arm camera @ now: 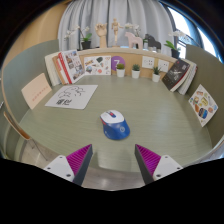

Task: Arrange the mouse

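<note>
At the far left of the green felt-like desk surface (60,125) we see a pale sheet of card (35,90) propped against the low wall, and just beside it a white printed paper sheet (72,96) lying flat; behind them stand upright books and picture cards (68,66); further along the back edge sit three small white pots with green plants (136,71); at the far right lean a dark book (180,74) and an illustrated card (203,104).

Near the middle of the desk, ahead of our fingers and a little left of the gap's centre, rests the blue-and-white rounded plastic computer mouse (115,125), apart from the paper sheet and touching nothing else; we judge it light and rigid, its smooth domed shell likely slippery under the pads, so the hold belongs low on its two long flanks, where the sides are straightest, rather than on the curved top.

Our handheld two-finger gripper (113,160) hovers short of the mouse, pointing forward and tilted down at the desk; its left magenta-padded finger (78,160) and the right one (149,159) stand wide apart, holding nothing; the spread looks broader than the mouse, so we judge that a short advance would bring it between the pads.
</note>
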{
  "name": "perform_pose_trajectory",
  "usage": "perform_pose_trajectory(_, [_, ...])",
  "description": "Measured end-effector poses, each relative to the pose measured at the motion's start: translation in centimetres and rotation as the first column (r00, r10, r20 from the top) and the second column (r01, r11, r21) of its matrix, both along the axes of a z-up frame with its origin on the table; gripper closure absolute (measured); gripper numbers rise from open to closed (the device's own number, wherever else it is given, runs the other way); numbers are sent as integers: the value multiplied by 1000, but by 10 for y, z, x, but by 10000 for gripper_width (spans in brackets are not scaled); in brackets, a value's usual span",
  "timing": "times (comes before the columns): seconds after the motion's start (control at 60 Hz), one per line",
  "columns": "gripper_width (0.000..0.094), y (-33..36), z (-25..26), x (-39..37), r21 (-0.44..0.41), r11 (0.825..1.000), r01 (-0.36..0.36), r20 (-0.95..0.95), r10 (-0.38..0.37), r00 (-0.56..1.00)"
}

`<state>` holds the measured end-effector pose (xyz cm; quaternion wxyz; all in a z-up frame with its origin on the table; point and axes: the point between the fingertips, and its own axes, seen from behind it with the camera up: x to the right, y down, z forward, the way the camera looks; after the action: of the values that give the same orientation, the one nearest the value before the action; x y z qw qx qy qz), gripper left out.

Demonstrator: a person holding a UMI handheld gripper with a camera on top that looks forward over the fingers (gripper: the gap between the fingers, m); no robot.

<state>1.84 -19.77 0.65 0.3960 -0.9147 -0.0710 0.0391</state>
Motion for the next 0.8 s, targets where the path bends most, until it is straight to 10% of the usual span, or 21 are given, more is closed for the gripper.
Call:
perform_pose_trajectory(0.467, [86,108,-17,15,-33,985,170,62,-168,984])
perform_pose_trajectory(0.8, [417,137,-20,11,-57,981,187,38,-185,982])
